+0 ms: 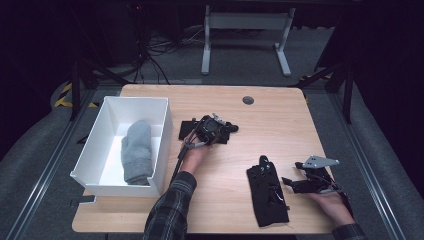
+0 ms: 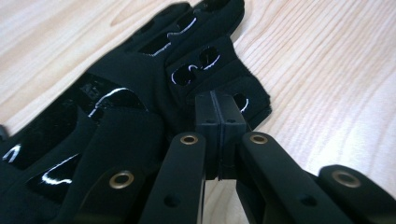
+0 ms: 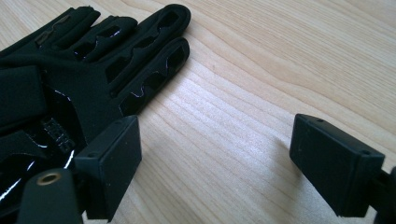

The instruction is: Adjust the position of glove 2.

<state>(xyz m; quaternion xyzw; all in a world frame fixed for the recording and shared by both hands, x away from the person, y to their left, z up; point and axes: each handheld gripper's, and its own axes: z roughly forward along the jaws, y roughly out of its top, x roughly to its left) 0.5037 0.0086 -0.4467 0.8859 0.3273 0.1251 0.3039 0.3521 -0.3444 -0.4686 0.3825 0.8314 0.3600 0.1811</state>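
On the light wooden table (image 1: pixel 280 115), right of the white plastic bin (image 1: pixel 90 150), the left gripper (image 1: pixel 212 127) is resting with jaws pressed together over one black padded glove (image 2: pixel 140 79), gripping nothing; the right gripper (image 1: pixel 290 182) is standing wide apart, empty, beside another black glove (image 1: pixel 267 192).

The white bin (image 1: pixel 162 131) walled off the table's (image 1: pixel 270 115) left side, a grey mitten (image 1: pixel 137 152) lying inside it. Two black gloves lay in the way: one (image 1: pixel 187 129) mid-table just beside the bin, another (image 1: pixel 267 192) near the front edge. The far and right stretches stood bare.
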